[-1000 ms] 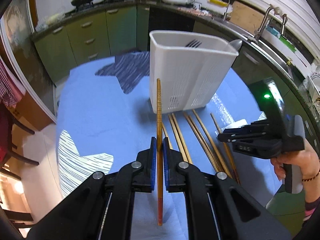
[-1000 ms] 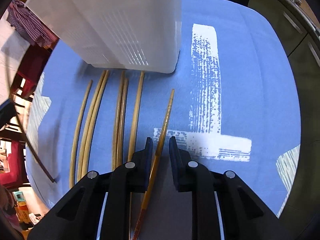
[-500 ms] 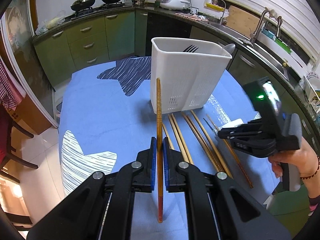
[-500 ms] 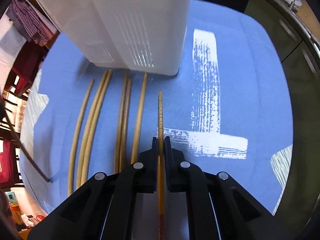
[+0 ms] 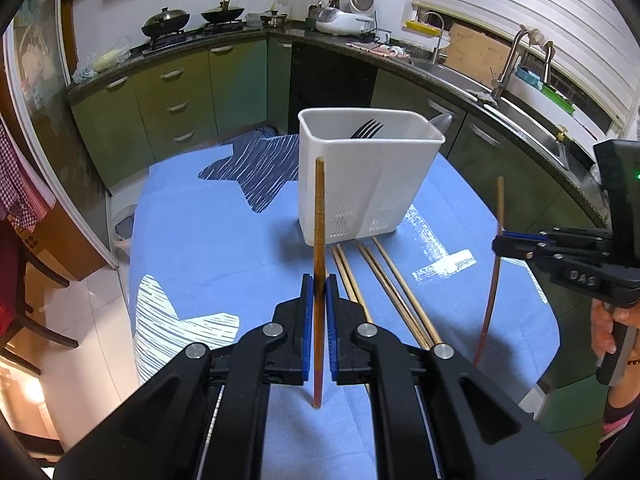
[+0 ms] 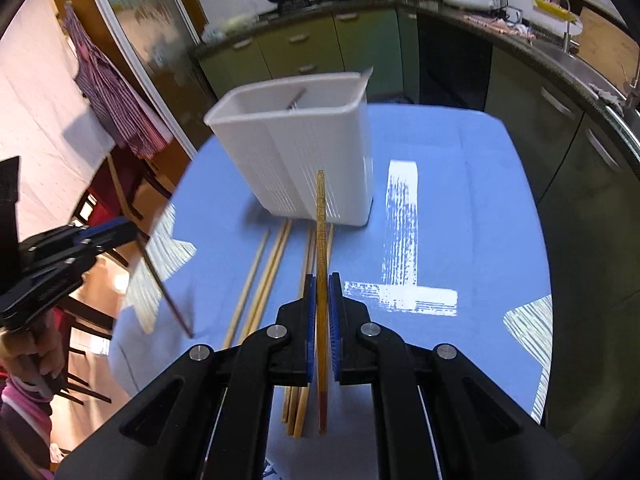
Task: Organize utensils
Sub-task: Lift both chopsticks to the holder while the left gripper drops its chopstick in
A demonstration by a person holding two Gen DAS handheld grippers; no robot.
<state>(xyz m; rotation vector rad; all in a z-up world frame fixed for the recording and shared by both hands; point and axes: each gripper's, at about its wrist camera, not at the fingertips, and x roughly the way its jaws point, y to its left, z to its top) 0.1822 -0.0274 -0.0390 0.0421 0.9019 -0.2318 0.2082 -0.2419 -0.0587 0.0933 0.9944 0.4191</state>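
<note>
A white utensil holder (image 5: 368,176) stands on the blue tablecloth, with a fork (image 5: 366,128) and a spoon (image 5: 439,122) inside; it also shows in the right wrist view (image 6: 304,152). My left gripper (image 5: 317,292) is shut on a brown chopstick (image 5: 319,240), held upright above the table. My right gripper (image 6: 322,292) is shut on another chopstick (image 6: 321,240), lifted off the cloth; it shows at the right of the left wrist view (image 5: 498,240). Several loose chopsticks (image 5: 384,280) lie in front of the holder, also in the right wrist view (image 6: 272,272).
The table (image 5: 224,240) is round, with a blue patterned cloth. Green kitchen cabinets (image 5: 172,92) and a counter with a sink (image 5: 512,96) curve behind it. Dark chairs (image 6: 120,200) stand at the left table edge.
My right gripper closed on a chopstick lying on the cloth and lifted it up. My left gripper rose a little with its chopstick still held.
</note>
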